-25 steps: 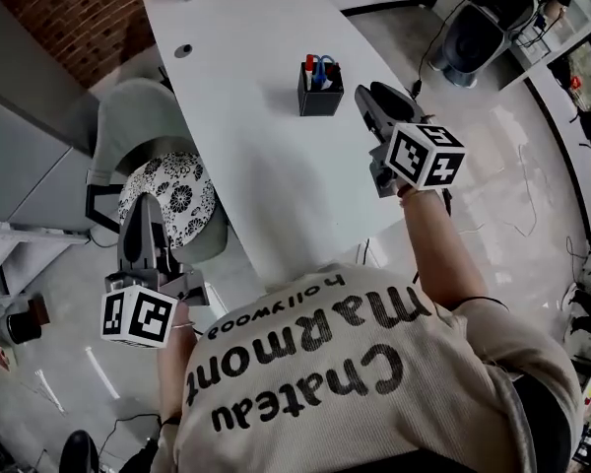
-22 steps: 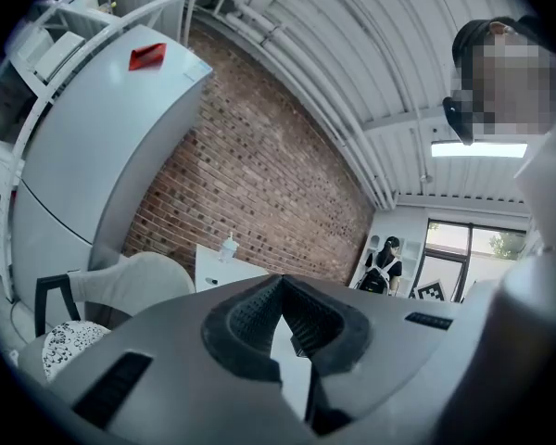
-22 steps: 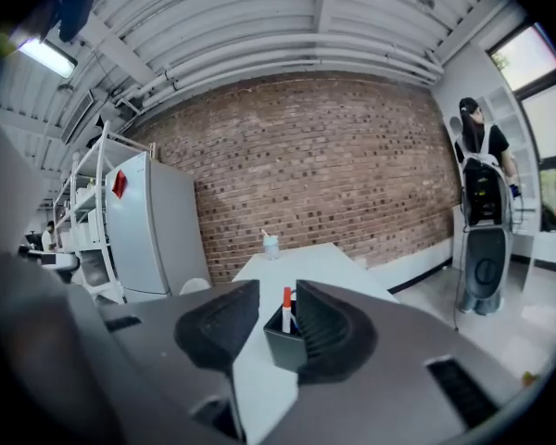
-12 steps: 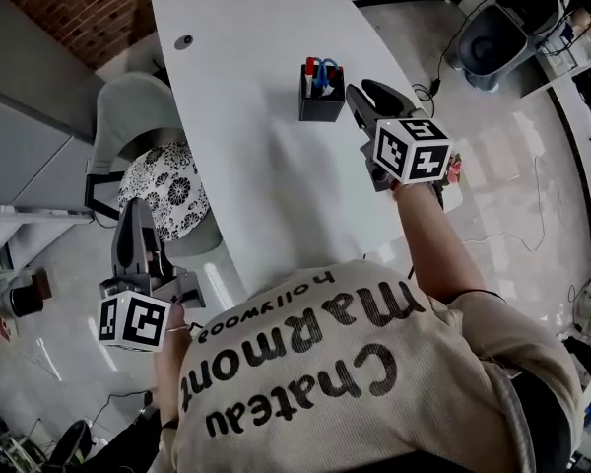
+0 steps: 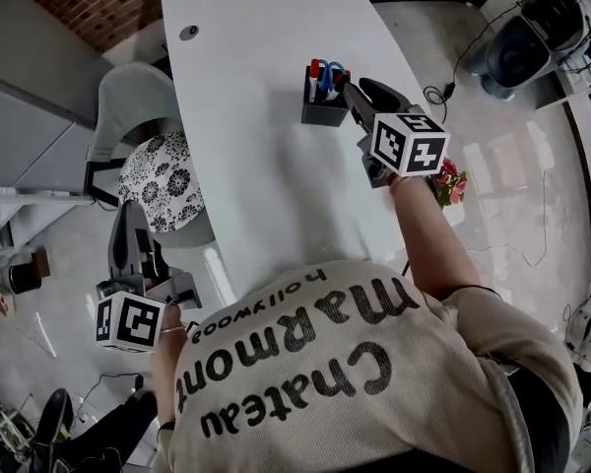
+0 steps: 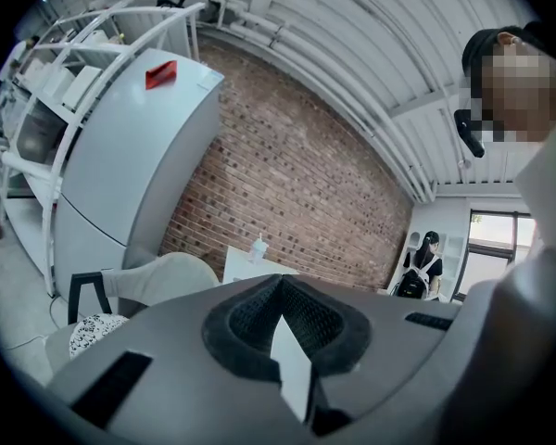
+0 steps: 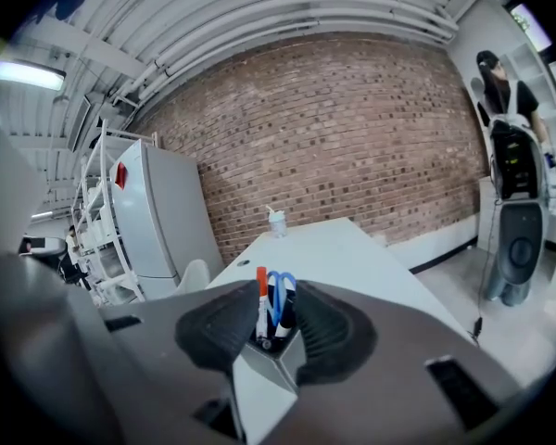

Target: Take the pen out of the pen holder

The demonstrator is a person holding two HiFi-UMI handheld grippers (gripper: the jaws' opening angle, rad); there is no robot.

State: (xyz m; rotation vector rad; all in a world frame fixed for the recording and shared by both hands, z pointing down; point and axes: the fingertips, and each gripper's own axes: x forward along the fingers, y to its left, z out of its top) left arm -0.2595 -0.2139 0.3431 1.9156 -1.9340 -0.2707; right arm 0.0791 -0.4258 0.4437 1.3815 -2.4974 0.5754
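Hovering jaws apart, the right tool (image 7: pixel 273 327) faces the pen holder (image 5: pixel 323 114), red-capped pen (image 7: pixel 261 299) standing inside

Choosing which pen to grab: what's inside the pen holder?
A red-capped pen and blue-handled scissors stand inside the pen holder; their lower parts are hidden by its walls.

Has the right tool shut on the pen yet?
No, the right tool has its jaws apart, and the red-capped pen is upright in the pen holder ahead, with neither jaw touching it.
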